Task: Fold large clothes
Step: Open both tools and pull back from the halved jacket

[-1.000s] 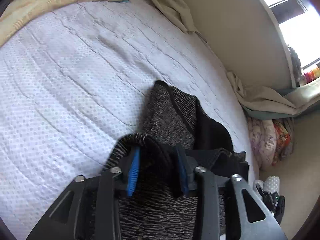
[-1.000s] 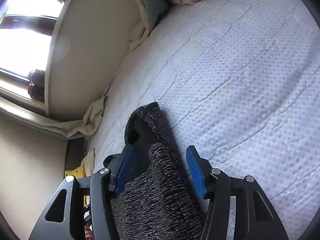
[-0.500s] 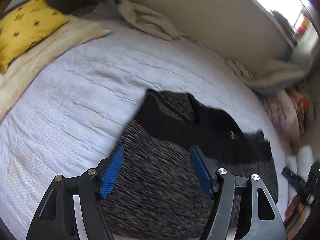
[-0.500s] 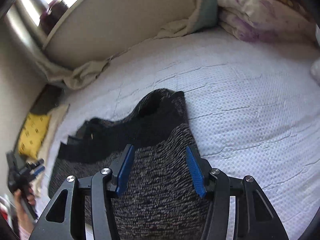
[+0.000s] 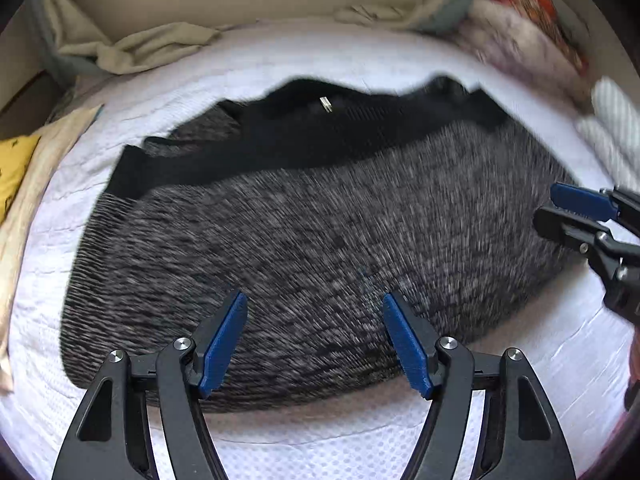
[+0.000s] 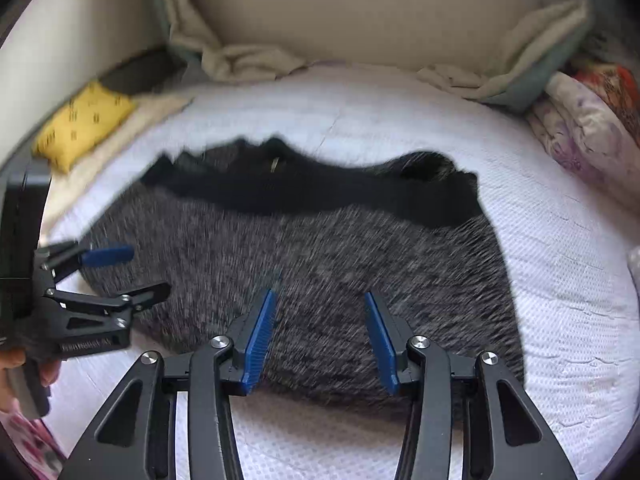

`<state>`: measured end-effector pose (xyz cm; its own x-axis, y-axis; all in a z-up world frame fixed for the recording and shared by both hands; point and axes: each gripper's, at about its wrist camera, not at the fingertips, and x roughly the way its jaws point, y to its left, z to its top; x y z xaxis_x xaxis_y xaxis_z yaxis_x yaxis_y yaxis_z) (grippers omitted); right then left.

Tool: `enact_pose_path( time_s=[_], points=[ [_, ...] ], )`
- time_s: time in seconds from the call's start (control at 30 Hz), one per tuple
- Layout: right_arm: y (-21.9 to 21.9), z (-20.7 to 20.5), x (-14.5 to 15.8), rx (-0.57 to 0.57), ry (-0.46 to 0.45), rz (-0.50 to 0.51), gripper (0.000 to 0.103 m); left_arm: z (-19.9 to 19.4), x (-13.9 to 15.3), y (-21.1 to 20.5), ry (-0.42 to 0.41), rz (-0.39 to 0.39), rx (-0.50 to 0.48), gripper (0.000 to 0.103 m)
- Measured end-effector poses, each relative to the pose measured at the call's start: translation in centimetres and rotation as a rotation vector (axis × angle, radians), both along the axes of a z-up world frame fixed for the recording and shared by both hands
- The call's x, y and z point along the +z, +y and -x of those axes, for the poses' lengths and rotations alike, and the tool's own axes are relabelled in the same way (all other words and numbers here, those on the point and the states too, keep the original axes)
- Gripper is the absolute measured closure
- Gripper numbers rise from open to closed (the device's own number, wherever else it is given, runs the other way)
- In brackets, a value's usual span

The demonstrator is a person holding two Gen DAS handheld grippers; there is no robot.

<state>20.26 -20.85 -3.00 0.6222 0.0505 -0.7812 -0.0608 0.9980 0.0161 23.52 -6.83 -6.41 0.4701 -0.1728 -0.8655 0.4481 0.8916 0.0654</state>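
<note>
1. The grey-and-black knit sweater [image 5: 320,240] lies spread flat on the white mattress [image 5: 360,440], its black band along the far edge.
2. The left gripper [image 5: 316,336] hangs over the sweater's near hem; its jaws are apart and opening, nothing clamped between the blue pads [image 5: 224,340].
3. The right gripper [image 6: 318,332] hovers over the near hem too; its jaws are closing, yet the pads press on nothing.
4. Only the right wrist view shows the yellow cushion [image 6: 84,124] whole, and a hand [image 6: 16,376] holding the left gripper.
5. Only the left wrist view shows the white striped fabric [image 5: 612,128] at the right edge.
6. A small pale tag [image 5: 326,103] sits on the black band; its writing is unreadable. Lettering on the left gripper's body is blurred.
</note>
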Motion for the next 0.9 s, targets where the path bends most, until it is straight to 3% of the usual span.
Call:
enact_pose_path(
  time_s=[0.1, 0.17, 0.27, 0.33, 0.5, 0.63, 0.83, 0.9],
  points=[
    [1.3, 0.5, -2.8, 0.012, 0.048, 0.093, 0.062, 0.1, -1.7, -0.4, 0.001, -0.051, 0.003, 0.028],
    [1.5, 0.8, -4.6, 0.01, 0.081, 0.127, 0.062, 0.1, -2.4, -0.2, 0.013, -0.045, 0.015, 0.027],
    [1.3, 1.4, -7.5, 0.003, 0.144, 0.117, 0.063, -0.1, -3.3, 0.0, 0.024, -0.028, 0.034, 0.024],
    [1.4, 2.0, -8.2, 0.013, 0.101, 0.136, 0.063, -0.2, -3.6, 0.0, 0.015, -0.032, 0.038, 0.022],
    [0.6, 2.3, -6.8, 0.011, 0.12, 0.069, 0.063, -0.9, -2.0, 0.5, 0.014, -0.021, 0.037, 0.022],
    [-1.1, 3.1, -2.7, -0.014, -0.01, 0.068, 0.063, -1.6, 1.0, 2.6, -0.089, -0.05, 0.077, 0.021],
    [-6.2, 3.3, -1.6, -0.199, -0.034, 0.13, 0.063, -4.2, 1.2, 9.0, -0.139, -0.118, 0.255, 0.02],
    [-7.8, 3.6, -2.1, -0.232, -0.016, 0.094, 0.063, -4.6, 0.7, 10.0, -0.127, -0.134, 0.284, 0.02]
  ],
)
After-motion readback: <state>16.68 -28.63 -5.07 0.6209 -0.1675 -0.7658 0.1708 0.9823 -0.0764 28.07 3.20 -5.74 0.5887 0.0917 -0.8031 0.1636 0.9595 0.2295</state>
